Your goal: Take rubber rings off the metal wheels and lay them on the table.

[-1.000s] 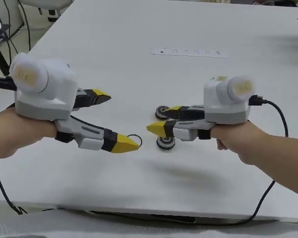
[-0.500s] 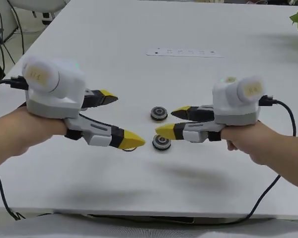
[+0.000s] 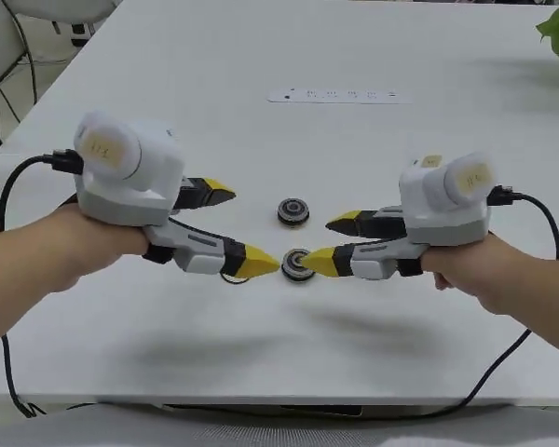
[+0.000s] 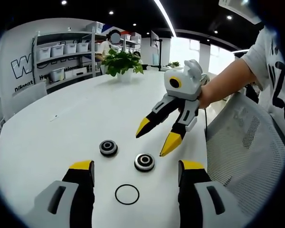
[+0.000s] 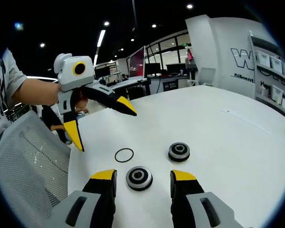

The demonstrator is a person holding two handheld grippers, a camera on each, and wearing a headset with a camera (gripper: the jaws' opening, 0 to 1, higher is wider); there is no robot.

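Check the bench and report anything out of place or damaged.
Nothing stands out. The near wheel and the far wheel lie flat on the table, and one rubber ring lies flat beside them, whole. The left gripper and right gripper are open, either side of the near wheel.

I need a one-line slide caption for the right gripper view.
Open right gripper faces the near metal wheel; one rubber ring lies loose on the table.

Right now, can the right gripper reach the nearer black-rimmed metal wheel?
Probably yes: the right gripper is open, the nearer black-rimmed metal wheel lies ahead between its jaws, nothing in the way; the left gripper sits apart, opposite.
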